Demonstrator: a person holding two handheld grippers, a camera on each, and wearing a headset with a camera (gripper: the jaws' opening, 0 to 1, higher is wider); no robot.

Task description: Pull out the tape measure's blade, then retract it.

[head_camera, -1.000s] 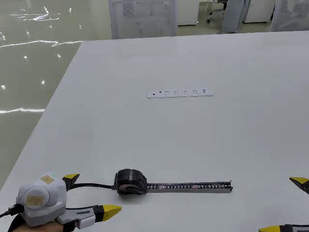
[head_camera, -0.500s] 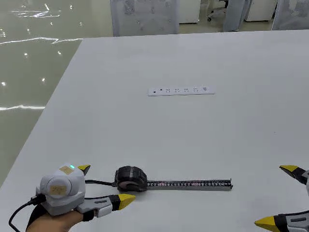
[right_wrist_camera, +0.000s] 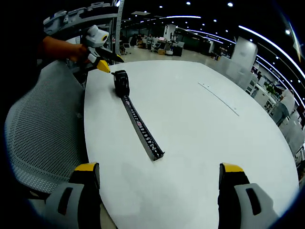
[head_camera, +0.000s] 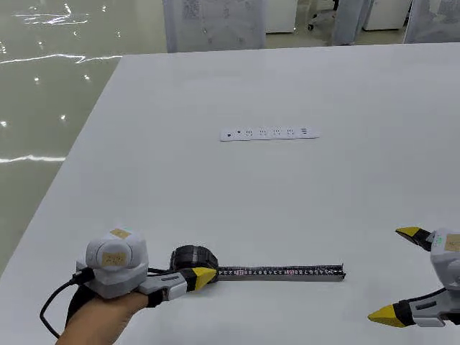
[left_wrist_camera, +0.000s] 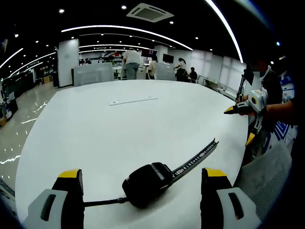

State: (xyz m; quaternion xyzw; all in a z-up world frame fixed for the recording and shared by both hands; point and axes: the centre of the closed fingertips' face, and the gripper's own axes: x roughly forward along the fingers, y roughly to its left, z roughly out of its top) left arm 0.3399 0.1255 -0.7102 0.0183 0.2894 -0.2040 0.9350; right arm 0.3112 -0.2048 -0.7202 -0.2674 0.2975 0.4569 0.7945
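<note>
Black tape measure lies near worktop edge closest to person, blade out flat along this edge. Left gripper jaws spread wide around tape measure, not pinching. Right gripper jaws also spread, apart from blade tip.
</note>
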